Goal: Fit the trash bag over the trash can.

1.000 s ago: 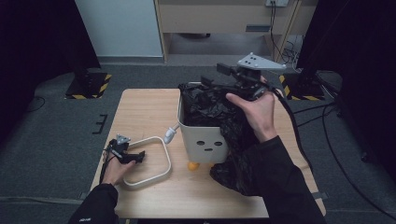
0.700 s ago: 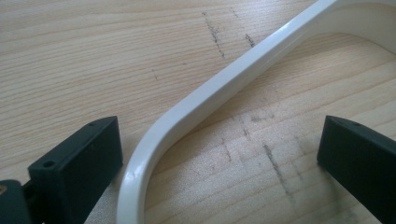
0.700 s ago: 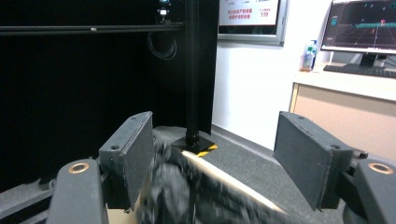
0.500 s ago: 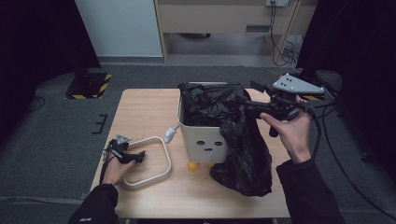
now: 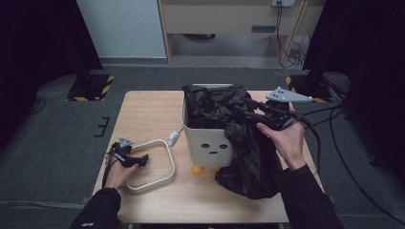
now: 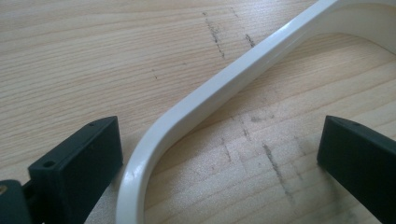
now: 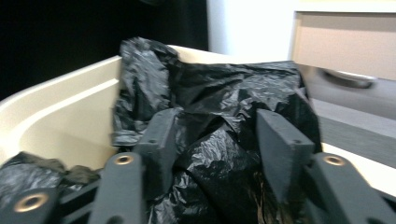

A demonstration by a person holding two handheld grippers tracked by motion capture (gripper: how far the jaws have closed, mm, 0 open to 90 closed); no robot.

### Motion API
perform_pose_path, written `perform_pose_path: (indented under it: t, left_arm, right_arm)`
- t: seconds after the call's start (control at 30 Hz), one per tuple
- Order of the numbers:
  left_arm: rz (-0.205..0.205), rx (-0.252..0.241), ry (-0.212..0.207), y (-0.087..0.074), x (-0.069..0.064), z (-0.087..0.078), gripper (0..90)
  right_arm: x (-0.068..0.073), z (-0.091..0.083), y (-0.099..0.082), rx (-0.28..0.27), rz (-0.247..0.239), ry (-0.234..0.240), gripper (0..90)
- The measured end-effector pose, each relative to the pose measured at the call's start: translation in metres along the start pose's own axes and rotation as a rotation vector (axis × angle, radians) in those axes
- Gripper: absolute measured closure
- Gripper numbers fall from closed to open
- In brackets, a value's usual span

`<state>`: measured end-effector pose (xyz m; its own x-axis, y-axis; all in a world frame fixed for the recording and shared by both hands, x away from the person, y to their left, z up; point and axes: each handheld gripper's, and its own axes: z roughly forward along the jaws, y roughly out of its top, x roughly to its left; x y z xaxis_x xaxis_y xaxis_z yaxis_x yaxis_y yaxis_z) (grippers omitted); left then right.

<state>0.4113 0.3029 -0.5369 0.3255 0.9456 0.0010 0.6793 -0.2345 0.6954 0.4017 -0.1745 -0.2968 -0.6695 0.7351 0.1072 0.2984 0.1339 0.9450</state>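
Observation:
A white bin (image 5: 210, 143) with a face drawn on it stands mid-table. A black plastic bag (image 5: 248, 157) fills it and spills down its right side. My right gripper (image 5: 244, 109) reaches over the bin's right rim. Its jaws have just been closing, and a bunched fold of the bag (image 7: 210, 93) sits between them, touching both pads; the gripper's mid-point is (image 7: 219, 126). My left gripper (image 5: 141, 161) rests open at the table's left, its jaws on either side of a white loop frame (image 5: 162, 171). The frame (image 6: 224, 84) curves across the wood between the open jaws (image 6: 219, 140).
The bin's cream rim (image 7: 60, 93) curves at left in the right gripper view. Small orange feet (image 5: 197, 169) show under the bin's front. A white stub (image 5: 174, 138) sticks out of its left side. Cables trail off the table's right edge (image 5: 315, 143).
My right hand has swung out to the right, then come back down to the bin's right rim, with its jaws narrower around the bag. The left hand has stayed put.

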Motion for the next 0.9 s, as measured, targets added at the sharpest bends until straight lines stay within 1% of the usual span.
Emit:
perform_pose_path:
  t: [0.07,0.17,0.2,0.27,0.3,0.33,0.43,0.47,0.5,0.63,0.73,0.8,0.87,0.9]
  left_arm:
    - [0.000,0.000,0.000,0.000,0.000,0.000,0.0]
    - [0.000,0.000,0.000,0.000,0.000,0.000,0.0]
    - [0.000,0.000,0.000,0.000,0.000,0.000,0.0]
    - [0.000,0.000,0.000,0.000,0.000,0.000,0.0]
    - [0.000,0.000,0.000,0.000,0.000,0.000,0.0]
    - [0.000,0.000,0.000,0.000,0.000,0.000,0.0]
    - [0.000,0.000,0.000,0.000,0.000,0.000,0.0]
    - [0.000,0.000,0.000,0.000,0.000,0.000,0.0]
    - [0.000,0.000,0.000,0.000,0.000,0.000,0.0]
    - [0.000,0.000,0.000,0.000,0.000,0.000,0.0]
    - [0.000,0.000,0.000,0.000,0.000,0.000,0.0]
    - [0.000,0.000,0.000,0.000,0.000,0.000,0.0]
    - [0.000,0.000,0.000,0.000,0.000,0.000,0.0]
    - [0.000,0.000,0.000,0.000,0.000,0.000,0.0]
  right_arm:
    - [0.003,0.001,0.004,0.021,-0.018,-0.040,56.1]
    - [0.007,0.003,0.006,0.019,-0.034,-0.090,60.7]
    - [0.007,0.003,0.006,0.016,-0.034,-0.098,61.8]
    - [0.008,0.003,0.007,-0.008,-0.029,-0.115,69.7]
    - [0.007,0.000,0.010,-0.019,-0.035,-0.123,75.6]
    - [0.007,0.000,0.011,-0.022,-0.038,-0.123,77.7]
    - [0.005,-0.003,0.014,-0.028,-0.050,-0.117,85.5]
    - [0.004,-0.004,0.015,-0.040,-0.053,-0.109,87.2]
    - [0.004,-0.005,0.016,-0.061,-0.051,-0.087,87.8]
    - [0.005,-0.010,0.026,-0.129,-0.055,-0.026,88.6]
    - [0.009,-0.012,0.038,-0.150,-0.080,-0.002,88.8]
    - [0.013,-0.011,0.049,-0.154,-0.103,0.010,88.8]
    - [0.017,-0.007,0.057,-0.144,-0.124,0.023,88.7]
    - [0.020,-0.004,0.060,-0.130,-0.134,0.032,88.7]
